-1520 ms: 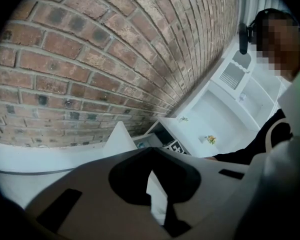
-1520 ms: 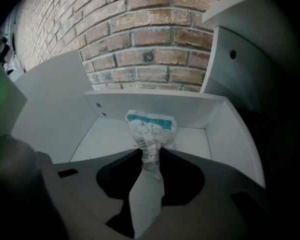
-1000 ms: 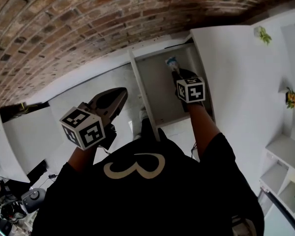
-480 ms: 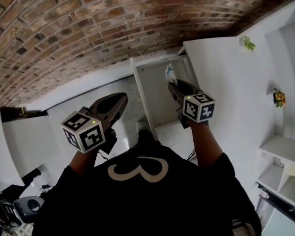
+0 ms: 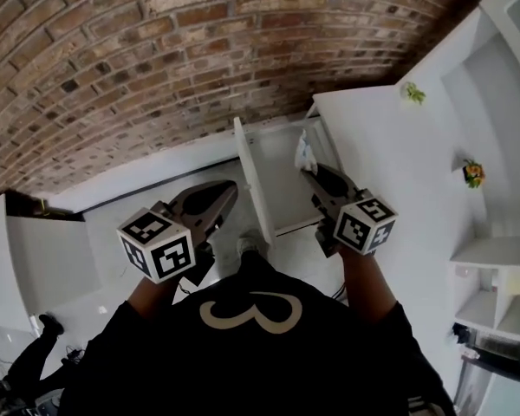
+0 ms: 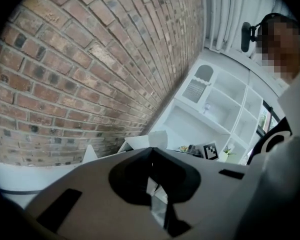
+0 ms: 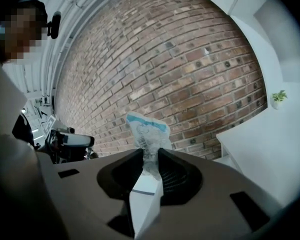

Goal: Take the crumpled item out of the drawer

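Since the earlier frames the right gripper (image 5: pixel 315 174) has come back toward the person and upward, and the crumpled item (image 5: pixel 305 152) has come with it; in the head view the item now hangs above the far right part of the open drawer (image 5: pixel 276 189) and no longer lies on its floor, so I judge the removal almost finished. The left gripper (image 5: pixel 228 191) waits beside the drawer, on its left. On the black shirt (image 5: pixel 243 310) a pale sign resembles a 3. In the left gripper view, the left gripper (image 6: pixel 151 156) has its jaws together with nothing between them. In the right gripper view, the right gripper (image 7: pixel 149 159) has narrow jaws pinching the lower end of the crumpled item (image 7: pixel 147 131), which stands up against the brick wall (image 7: pixel 190 59). The item carries a blue band and a barcode; no words are readable.
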Demonstrator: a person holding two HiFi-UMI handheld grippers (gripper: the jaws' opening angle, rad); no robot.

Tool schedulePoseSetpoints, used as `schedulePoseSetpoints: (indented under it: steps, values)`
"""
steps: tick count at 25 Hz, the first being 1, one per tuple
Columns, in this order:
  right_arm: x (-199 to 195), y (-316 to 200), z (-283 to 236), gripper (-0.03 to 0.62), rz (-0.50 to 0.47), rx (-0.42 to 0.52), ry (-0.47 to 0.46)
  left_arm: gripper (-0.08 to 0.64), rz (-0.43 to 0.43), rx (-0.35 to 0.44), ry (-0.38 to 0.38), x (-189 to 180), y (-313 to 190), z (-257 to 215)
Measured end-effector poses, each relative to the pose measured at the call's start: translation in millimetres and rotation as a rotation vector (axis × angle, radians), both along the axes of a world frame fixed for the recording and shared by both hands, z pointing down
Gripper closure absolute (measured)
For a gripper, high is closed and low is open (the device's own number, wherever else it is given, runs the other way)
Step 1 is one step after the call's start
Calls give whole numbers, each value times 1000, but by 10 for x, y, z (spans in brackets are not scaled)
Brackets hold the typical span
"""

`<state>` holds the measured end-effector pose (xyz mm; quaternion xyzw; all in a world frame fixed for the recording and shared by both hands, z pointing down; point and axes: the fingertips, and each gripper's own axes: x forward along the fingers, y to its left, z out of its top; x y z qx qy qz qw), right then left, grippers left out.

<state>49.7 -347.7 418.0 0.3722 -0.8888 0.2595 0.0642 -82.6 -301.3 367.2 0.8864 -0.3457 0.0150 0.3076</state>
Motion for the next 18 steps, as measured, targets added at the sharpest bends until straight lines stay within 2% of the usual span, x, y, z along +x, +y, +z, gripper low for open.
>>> schedulePoseSetpoints:
  steps: [8,18]
  values:
    - [-139,668,-736,491,-42,110,-122,557,40,92,12,24,506,-433]
    - [-185,1185,-1445,491,-62,248,-212,557,53,211,11,36,876,-932]
